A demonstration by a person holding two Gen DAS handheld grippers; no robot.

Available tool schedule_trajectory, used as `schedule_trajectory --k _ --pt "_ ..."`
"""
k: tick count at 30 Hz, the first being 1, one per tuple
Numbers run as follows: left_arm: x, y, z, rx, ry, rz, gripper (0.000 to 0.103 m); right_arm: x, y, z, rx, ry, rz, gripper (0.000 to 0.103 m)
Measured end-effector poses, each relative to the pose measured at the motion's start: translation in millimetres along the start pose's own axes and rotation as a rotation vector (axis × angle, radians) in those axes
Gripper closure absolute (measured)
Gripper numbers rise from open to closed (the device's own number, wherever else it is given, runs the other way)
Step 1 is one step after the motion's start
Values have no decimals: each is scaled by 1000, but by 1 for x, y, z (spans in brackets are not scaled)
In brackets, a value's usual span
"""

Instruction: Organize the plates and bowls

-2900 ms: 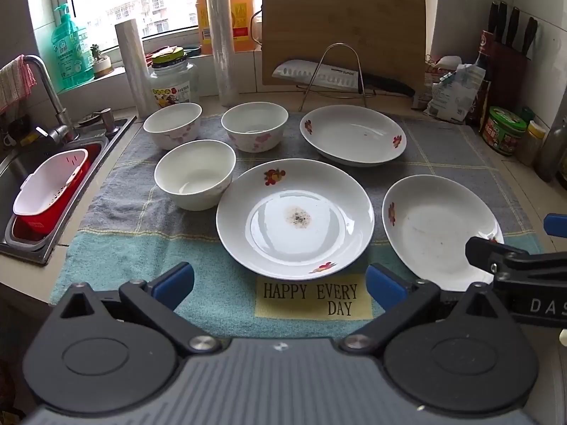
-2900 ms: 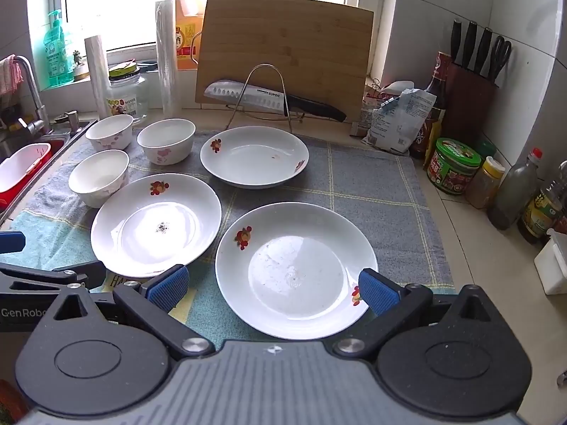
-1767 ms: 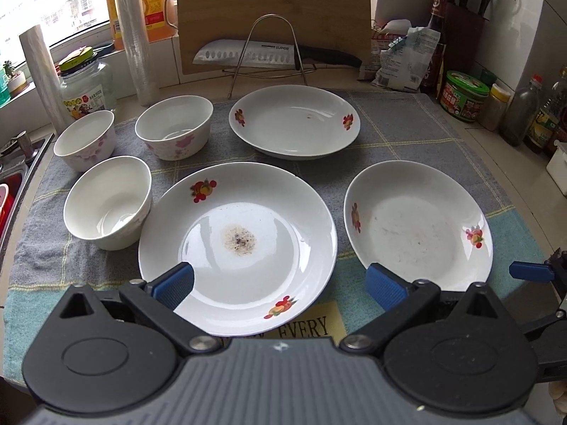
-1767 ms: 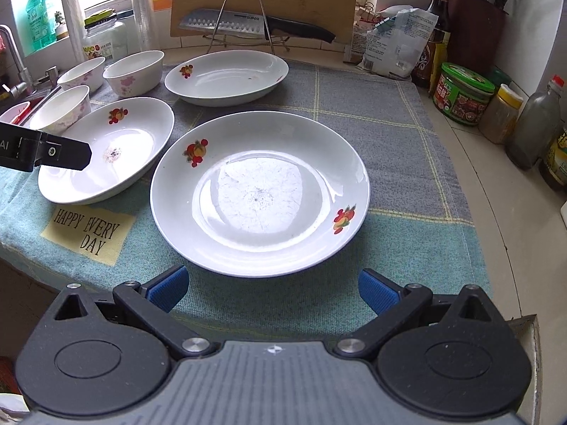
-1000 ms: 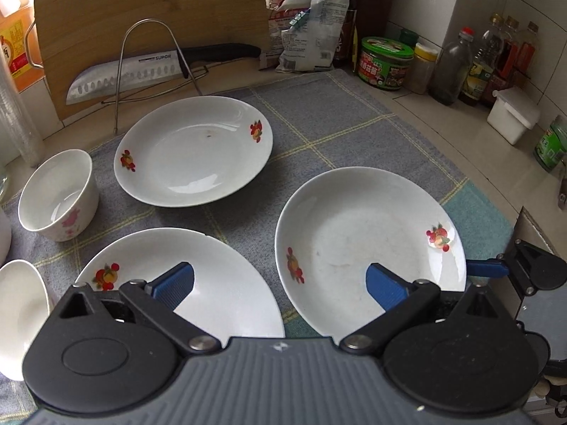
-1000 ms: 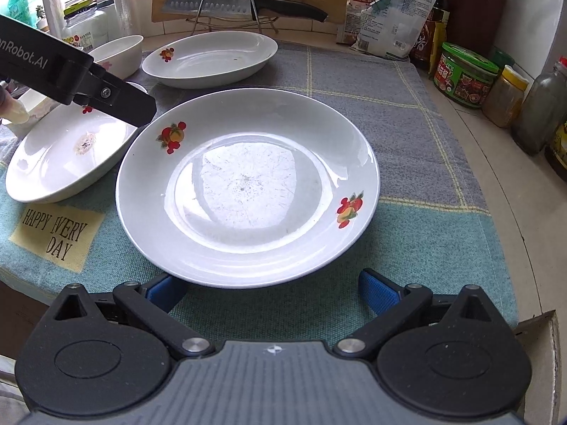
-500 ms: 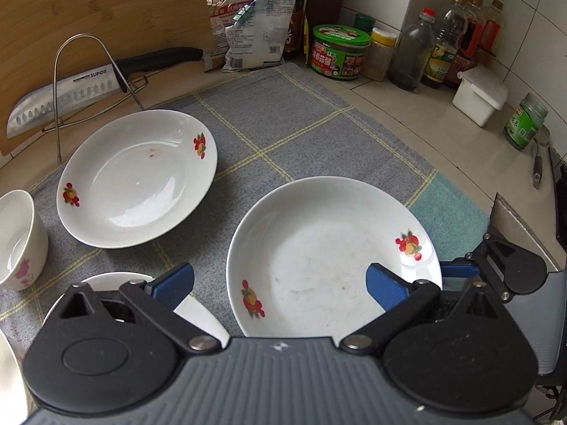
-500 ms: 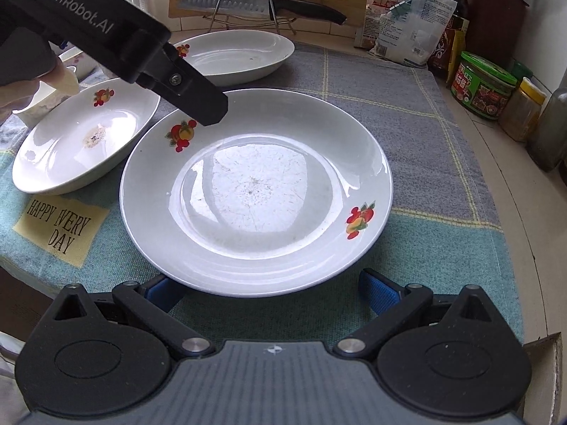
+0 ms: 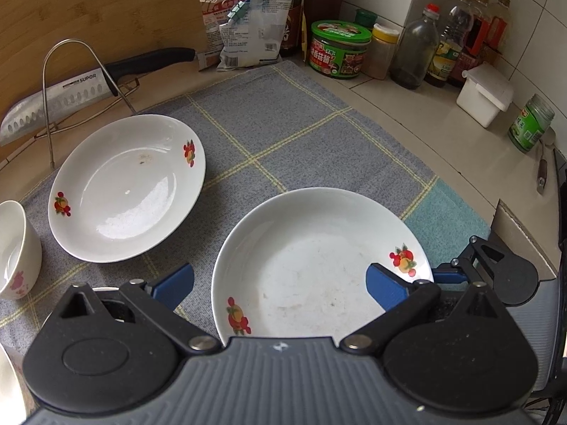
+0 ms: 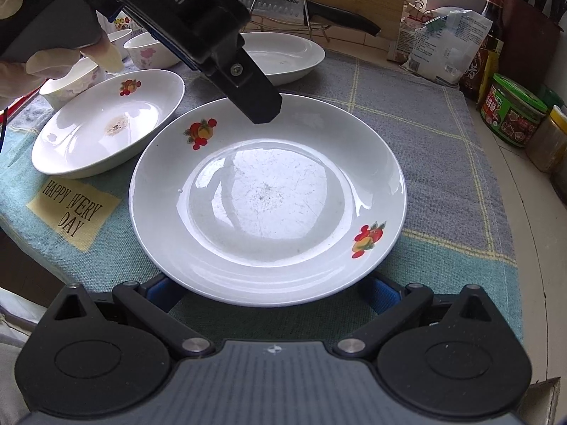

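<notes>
Right wrist view: the near fruit-patterned plate [image 10: 268, 196] is lying on the dish towel [image 10: 443, 163] close to the counter's front edge, and its front rim is being framed by the right gripper [image 10: 269, 292], whose blue fingertips are spread wide and partly hidden beneath that rim, nothing being clamped. The left gripper [image 10: 260, 106], held by a gloved hand [image 10: 53, 60], is being hung over the plate's far-left rim; from this view it cannot be told whether its jaws are apart. In the left wrist view, the same gripper's jaws are being held wide open above the plate's left side. A stained plate [image 10: 110, 124] is sitting just left of the near plate, a third plate [image 9: 127, 187] toward the back edge, and a flowered bowl [image 9: 16, 251] at the left.
</notes>
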State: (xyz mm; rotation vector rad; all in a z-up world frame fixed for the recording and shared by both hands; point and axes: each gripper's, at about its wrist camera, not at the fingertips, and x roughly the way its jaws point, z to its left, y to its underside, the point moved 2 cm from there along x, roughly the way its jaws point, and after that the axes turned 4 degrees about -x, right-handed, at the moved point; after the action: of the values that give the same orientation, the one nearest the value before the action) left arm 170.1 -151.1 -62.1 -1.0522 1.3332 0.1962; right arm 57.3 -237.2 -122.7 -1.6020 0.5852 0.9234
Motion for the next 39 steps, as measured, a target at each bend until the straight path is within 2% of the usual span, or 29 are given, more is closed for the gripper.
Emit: schedule_trajectory --k 4,15,23,33,39 --pt "12 -4 -1 53 33 19 1 0 0 0 0 7 1 0" --pt "42 -10 11 116 144 104 1 -1 -1 0 25 27 12 0" --pt "62 -10 22 75 223 194 1 -1 1 -2 29 31 11 0" --pt "60 -11 33 56 290 197 1 -4 7 -1 25 32 -26 0" --pt "55 -5 36 68 310 157 1 -5 9 -2 22 31 -47 0"
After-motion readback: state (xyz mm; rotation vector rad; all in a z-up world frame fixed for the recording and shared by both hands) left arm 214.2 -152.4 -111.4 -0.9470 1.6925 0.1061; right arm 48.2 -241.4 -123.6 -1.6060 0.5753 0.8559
